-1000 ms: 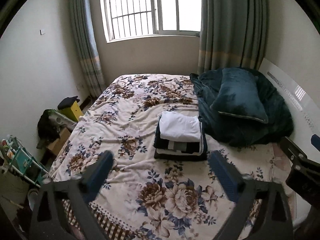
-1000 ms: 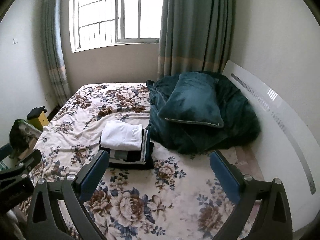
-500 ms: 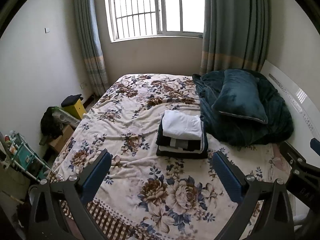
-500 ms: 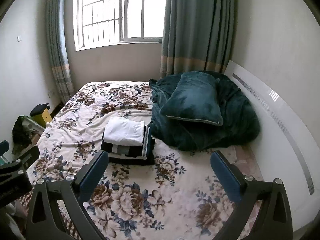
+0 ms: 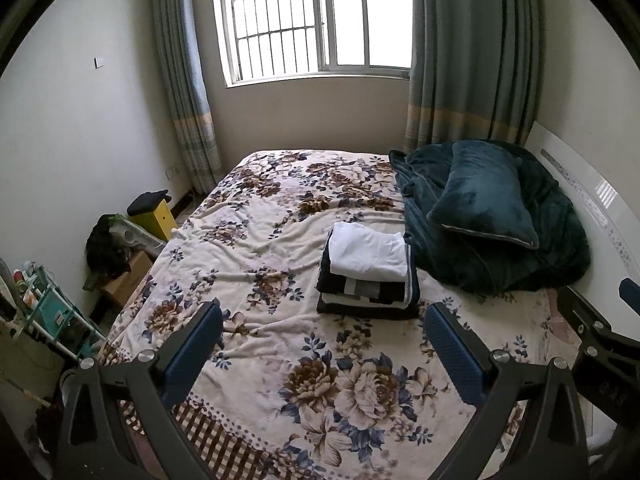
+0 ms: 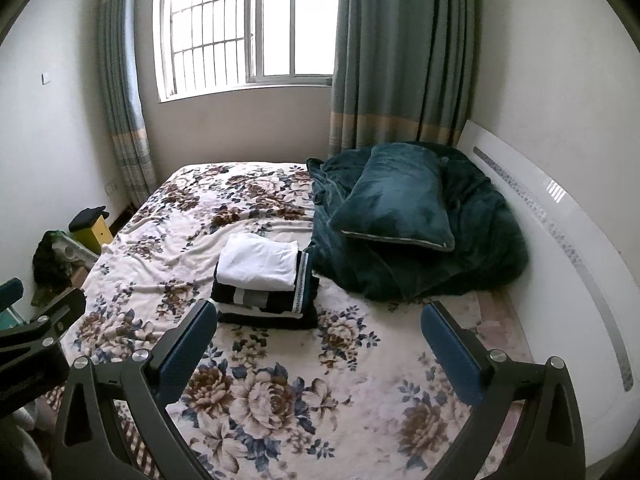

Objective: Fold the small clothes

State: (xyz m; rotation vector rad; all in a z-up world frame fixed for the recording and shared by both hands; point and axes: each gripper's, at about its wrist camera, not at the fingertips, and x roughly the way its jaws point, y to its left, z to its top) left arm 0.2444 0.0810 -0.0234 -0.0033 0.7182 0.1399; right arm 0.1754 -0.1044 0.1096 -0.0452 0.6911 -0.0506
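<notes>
The folding looks done: a neat stack sits on the bed (white piece on top), with no loose clothes visible and the left gripper and right gripper both wide and empty.

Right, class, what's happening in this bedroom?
A person holds the left gripper and the right gripper, both open and empty, above the floral bedspread. Neither touches anything. A stack of folded clothes, white garment on top, sits mid-bed beside a teal duvet and pillow. No unfolded garment shows.
</notes>
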